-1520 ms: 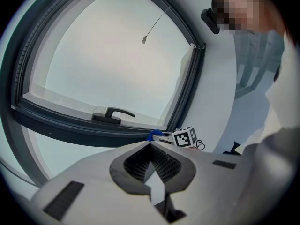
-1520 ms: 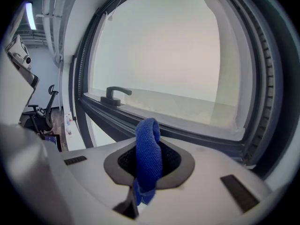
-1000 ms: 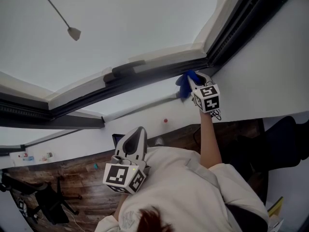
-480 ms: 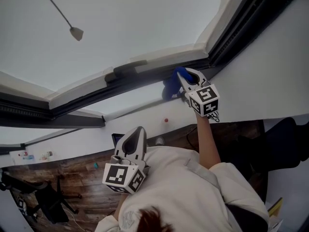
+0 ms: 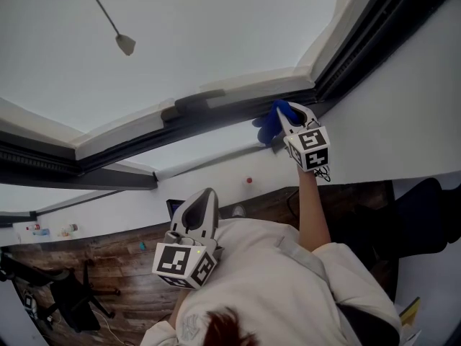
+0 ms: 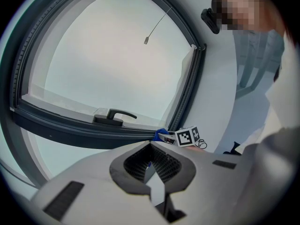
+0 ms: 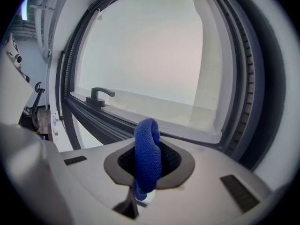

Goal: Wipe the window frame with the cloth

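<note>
My right gripper (image 5: 282, 114) is raised to the dark window frame (image 5: 216, 118) near its right corner, shut on a blue cloth (image 5: 267, 125) that presses against the frame's lower rail. In the right gripper view the cloth (image 7: 147, 157) stands folded between the fingers, with the frame (image 7: 111, 124) just beyond it. My left gripper (image 5: 206, 196) is held low by the person's chest, shut with nothing in it. In the left gripper view the cloth (image 6: 160, 135) and the right gripper (image 6: 167, 136) show far off at the frame.
A dark window handle (image 5: 190, 106) sits on the rail left of the cloth. A blind cord with a small weight (image 5: 126, 45) hangs before the pane. White wall (image 5: 403, 99) lies right of the frame. A black office chair (image 5: 72, 303) stands on the wooden floor below.
The right gripper slid left along the rail with the cloth, then came part of the way back right. The left gripper has stayed put.
</note>
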Demonstrator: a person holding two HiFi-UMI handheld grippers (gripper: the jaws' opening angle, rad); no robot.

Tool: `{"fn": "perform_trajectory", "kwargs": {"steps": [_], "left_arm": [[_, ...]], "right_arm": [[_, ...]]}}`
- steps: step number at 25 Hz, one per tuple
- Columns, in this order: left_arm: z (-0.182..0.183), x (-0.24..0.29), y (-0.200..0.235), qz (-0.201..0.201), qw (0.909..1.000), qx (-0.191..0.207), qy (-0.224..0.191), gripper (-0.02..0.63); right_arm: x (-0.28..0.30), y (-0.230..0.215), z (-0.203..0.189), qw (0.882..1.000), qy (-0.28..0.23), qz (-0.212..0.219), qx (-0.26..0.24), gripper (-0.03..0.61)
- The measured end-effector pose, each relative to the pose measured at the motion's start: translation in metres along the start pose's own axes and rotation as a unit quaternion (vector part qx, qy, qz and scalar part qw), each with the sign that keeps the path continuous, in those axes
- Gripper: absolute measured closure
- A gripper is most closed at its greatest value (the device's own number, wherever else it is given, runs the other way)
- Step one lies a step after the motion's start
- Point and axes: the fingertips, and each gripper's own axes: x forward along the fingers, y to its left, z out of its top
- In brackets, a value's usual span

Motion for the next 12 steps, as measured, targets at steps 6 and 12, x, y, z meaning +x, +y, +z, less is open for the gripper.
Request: {"fn": "perform_trajectory", "kwargs": {"steps": [6,12], "left_arm": [[0.002,-0.002,0.002,0.001,1.0,0.002,-0.002,0.609],[0.003,-0.002,0.003,0.004,1.0,0.001,-0.003,0.609]], "right_arm": [[-0.008,-0.028,-0.008,0.999,0.001,-0.037,0.016,0.529],[-0.014,-0.049,-0.016,0.998,0.0,-0.063,0.028,0.529]]}}
